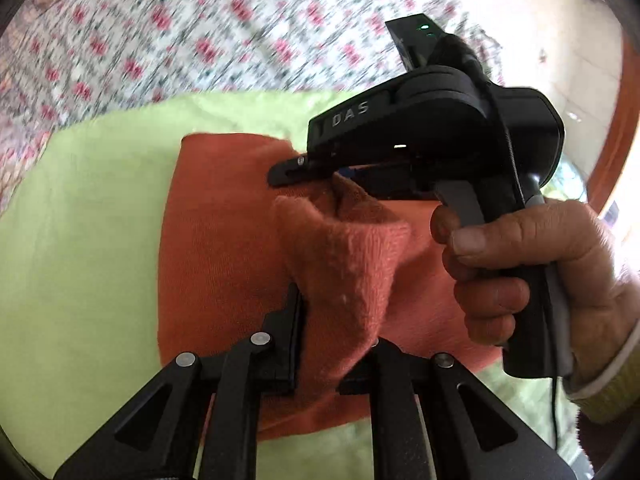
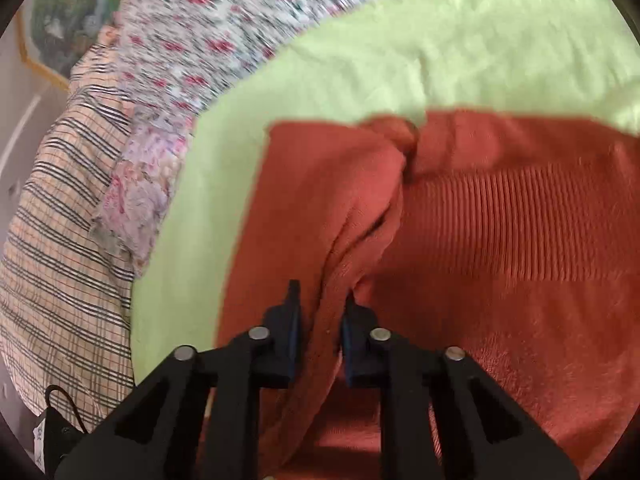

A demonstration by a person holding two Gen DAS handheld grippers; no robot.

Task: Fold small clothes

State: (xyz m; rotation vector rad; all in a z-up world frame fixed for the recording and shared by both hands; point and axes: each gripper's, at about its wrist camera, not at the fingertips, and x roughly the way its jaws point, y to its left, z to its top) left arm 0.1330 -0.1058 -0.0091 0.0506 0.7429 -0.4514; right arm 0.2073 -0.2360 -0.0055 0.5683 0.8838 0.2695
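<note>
1. Clearly, the orange knit garment (image 1: 224,240) lies mid-frame on a lime-green towel (image 1: 80,220), over a floral bedsheet (image 1: 160,28) filling the upper left.
2. Left gripper (image 1: 336,344) — fingers pinch a raised fold of the garment at lower centre.
3. Right gripper (image 2: 320,332) — fingers clamp another ridge of the same garment; a plaid cloth (image 2: 60,240) sits at left.
4. A hand (image 1: 532,276) grips the right gripper's handle at the right edge.

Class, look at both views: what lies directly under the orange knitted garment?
The orange knitted garment lies on a light green cloth, which shows around its edges. A floral bedcover shows beyond the green cloth. What lies beneath the garment's middle is covered and cannot be seen.
</note>
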